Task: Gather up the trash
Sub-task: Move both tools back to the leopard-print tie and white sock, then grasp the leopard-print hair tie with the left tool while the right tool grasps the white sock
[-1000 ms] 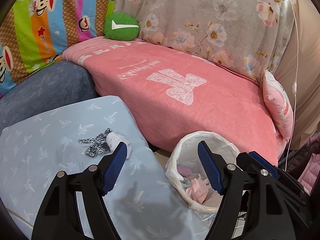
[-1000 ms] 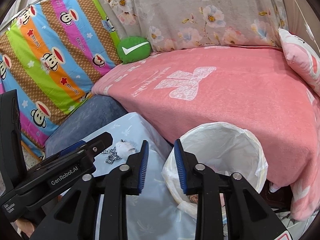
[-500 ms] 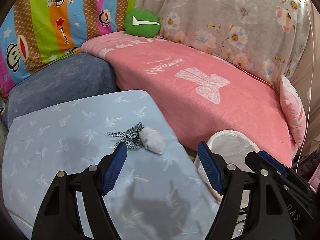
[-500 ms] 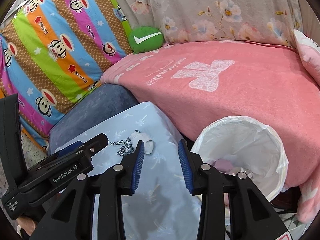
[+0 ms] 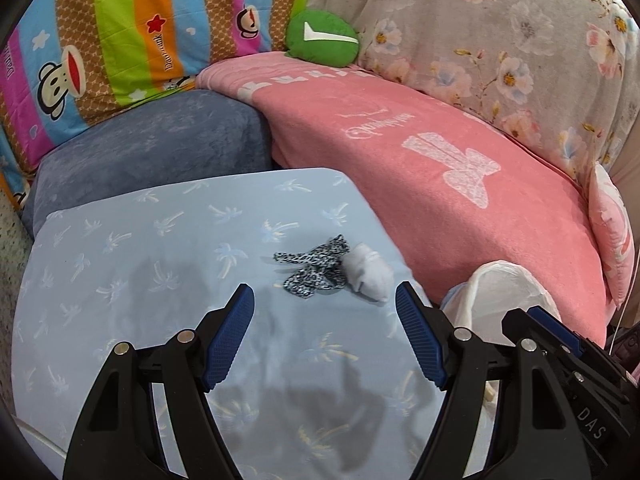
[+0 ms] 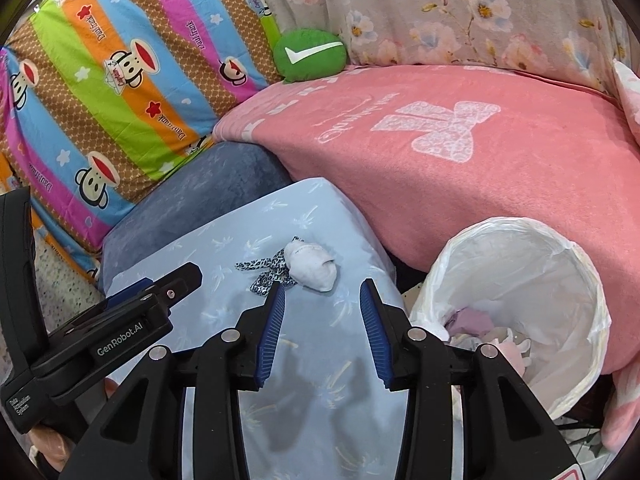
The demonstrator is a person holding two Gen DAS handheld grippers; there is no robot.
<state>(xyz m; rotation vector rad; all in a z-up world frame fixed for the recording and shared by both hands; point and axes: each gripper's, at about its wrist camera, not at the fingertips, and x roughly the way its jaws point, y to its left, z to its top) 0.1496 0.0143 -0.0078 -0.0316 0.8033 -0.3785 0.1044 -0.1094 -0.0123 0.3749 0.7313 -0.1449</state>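
Note:
A crumpled white wad point(image 5: 366, 276) point(image 6: 312, 266) lies on the light blue palm-print cushion point(image 5: 160, 280) point(image 6: 320, 380). A leopard-print strip point(image 5: 316, 268) point(image 6: 266, 272) touches its left side. My left gripper point(image 5: 324, 292) hovers open just short of both, with nothing between its jaws. My right gripper point(image 6: 322, 286) is open more narrowly and empty, its tips just in front of the wad. The bin with a white liner point(image 6: 500, 256) point(image 5: 500, 284) stands to the right of the cushion and holds several pink and lilac scraps point(image 6: 476, 320).
A pink blanket point(image 5: 460, 184) covers the sofa seat behind the cushion and bin. A dark blue cushion point(image 5: 152, 148), a striped monkey-print cover point(image 5: 120, 32) and a green round pillow point(image 5: 322, 38) lie beyond. The left tool's black body point(image 6: 100, 344) sits low on the left in the right wrist view.
Both views have swung left and down, from the bin toward the blue cushion. The wad and strip now sit near the fingertips. The right jaws stand a little wider.

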